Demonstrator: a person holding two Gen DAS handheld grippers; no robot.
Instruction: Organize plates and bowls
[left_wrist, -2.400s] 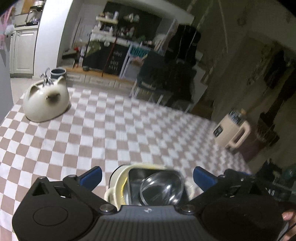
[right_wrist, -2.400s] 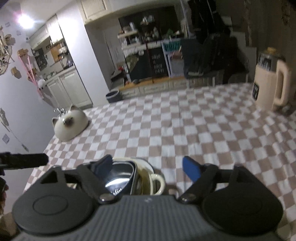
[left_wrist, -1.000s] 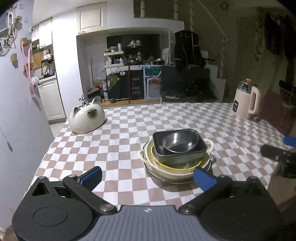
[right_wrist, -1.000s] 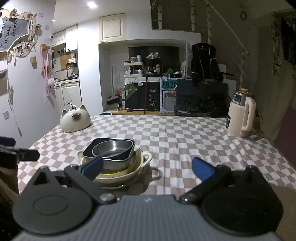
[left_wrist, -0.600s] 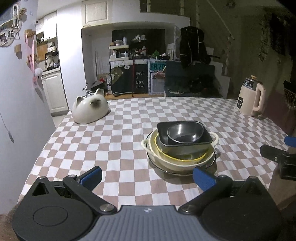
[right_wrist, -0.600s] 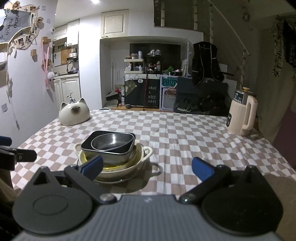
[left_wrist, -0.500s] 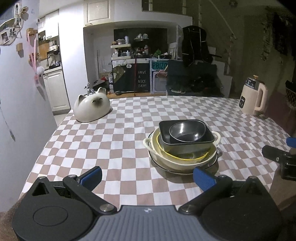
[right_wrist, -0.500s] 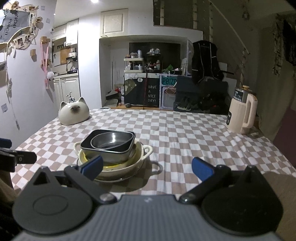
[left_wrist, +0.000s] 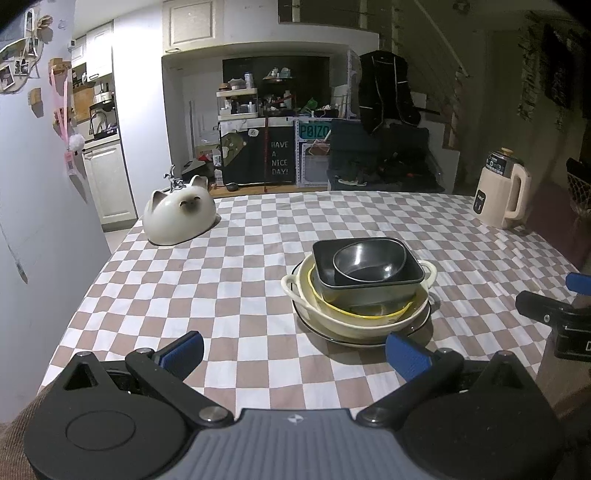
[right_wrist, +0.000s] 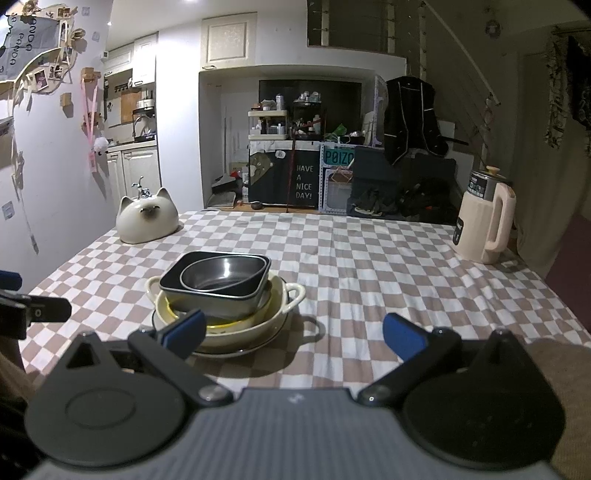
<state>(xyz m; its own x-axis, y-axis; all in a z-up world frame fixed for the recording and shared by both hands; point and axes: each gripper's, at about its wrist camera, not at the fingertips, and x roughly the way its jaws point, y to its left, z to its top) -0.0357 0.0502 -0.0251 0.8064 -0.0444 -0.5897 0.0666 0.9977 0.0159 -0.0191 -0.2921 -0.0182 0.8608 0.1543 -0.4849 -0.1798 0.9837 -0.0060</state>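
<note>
1. The stack (left_wrist: 360, 291) sits mid-worktop (left_wrist: 229, 280), smaller bowls nested inside wider ones to save room.
2. Left tool (left_wrist: 293, 350) and right tool (right_wrist: 293, 334) hang near, spread wide, empty, seemingly finished.

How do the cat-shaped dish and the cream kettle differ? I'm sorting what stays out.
The cat-shaped dish is low and domed, with ears; the cream kettle stands tall, with a side handle and dark lid. The dish sits far left, the kettle far right. Both are cream-coloured on the checked tablecloth.
</note>
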